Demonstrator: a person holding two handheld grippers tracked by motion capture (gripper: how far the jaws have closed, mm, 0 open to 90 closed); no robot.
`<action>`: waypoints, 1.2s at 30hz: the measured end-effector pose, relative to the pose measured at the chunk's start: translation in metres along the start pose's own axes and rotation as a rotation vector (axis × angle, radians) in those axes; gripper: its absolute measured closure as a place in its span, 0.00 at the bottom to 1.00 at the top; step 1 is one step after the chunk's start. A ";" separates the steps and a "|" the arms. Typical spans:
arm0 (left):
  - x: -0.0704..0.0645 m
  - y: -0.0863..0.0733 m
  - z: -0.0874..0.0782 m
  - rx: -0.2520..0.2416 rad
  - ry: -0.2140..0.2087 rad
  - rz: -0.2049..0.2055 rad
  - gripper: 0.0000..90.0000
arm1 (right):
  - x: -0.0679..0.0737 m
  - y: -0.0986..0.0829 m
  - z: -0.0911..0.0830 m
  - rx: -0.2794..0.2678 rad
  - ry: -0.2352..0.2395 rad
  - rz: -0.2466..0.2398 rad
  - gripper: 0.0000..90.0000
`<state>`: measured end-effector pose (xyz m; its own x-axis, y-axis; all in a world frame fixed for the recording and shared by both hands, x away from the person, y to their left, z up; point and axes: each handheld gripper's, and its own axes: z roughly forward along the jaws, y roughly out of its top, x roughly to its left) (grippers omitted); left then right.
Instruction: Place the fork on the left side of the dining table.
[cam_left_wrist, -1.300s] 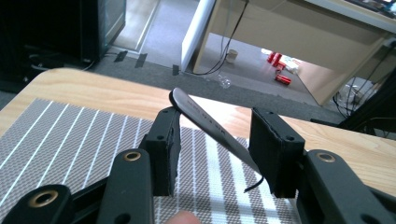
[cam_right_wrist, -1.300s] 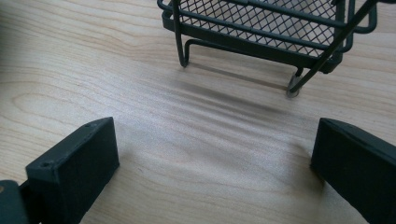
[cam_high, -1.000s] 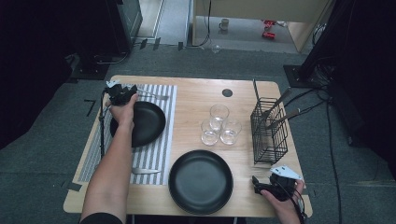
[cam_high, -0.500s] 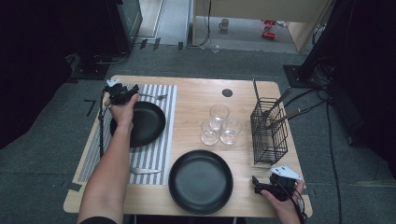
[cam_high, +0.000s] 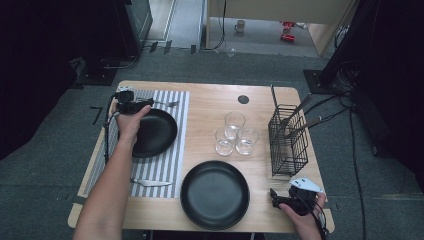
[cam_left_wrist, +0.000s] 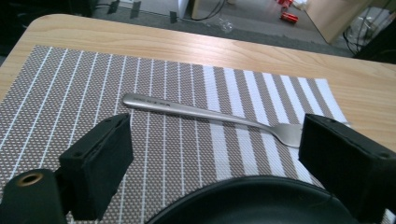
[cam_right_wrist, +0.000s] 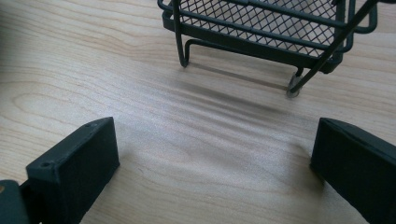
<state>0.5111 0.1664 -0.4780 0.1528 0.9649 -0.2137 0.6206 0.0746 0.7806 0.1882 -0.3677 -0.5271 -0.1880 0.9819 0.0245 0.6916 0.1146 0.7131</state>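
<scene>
High view: the left claw (cam_high: 145, 103) hangs over the far rim of a black plate (cam_high: 155, 132) on the striped placemat (cam_high: 160, 167), at the table's (cam_high: 210, 100) far left. A fork (cam_high: 167, 104) lies on the placemat just beyond the plate, tines pointing right. Left gripper view: the jaws stand wide apart, released, with nothing between them; the fork (cam_left_wrist: 210, 116) lies across the placemat (cam_left_wrist: 70, 84) just ahead of them and the plate's rim (cam_left_wrist: 247, 205) curves below (fork and plate apart, not touching).

The right claw (cam_high: 274, 199) rests near the table's front right corner, beside a second, larger black plate (cam_high: 215, 194) and just in front of a black wire basket (cam_high: 289, 140) holding utensils. Right gripper view: its jaws are likewise spread and released over bare wood, the basket's base (cam_right_wrist: 261, 28) ahead. Three glasses (cam_high: 235, 134) stand clustered at mid-table; a knife (cam_high: 150, 182) lies at the placemat's near edge.
</scene>
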 end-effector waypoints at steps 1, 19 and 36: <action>-0.001 0.000 -0.002 0.003 -0.001 0.006 0.10 | 0.000 0.000 0.000 0.000 0.000 0.000 0.00; -0.014 -0.014 -0.029 0.052 -0.048 0.058 0.04 | 0.001 0.000 0.000 0.001 -0.010 0.012 0.00; -0.027 -0.035 -0.059 0.037 -0.102 0.088 0.04 | 0.002 0.000 0.000 0.001 -0.012 0.015 0.00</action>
<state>0.4397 0.1524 -0.4651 0.2844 0.9364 -0.2058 0.6289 -0.0202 0.7772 0.1879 -0.3659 -0.5271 -0.1690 0.9853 0.0263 0.6948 0.1002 0.7122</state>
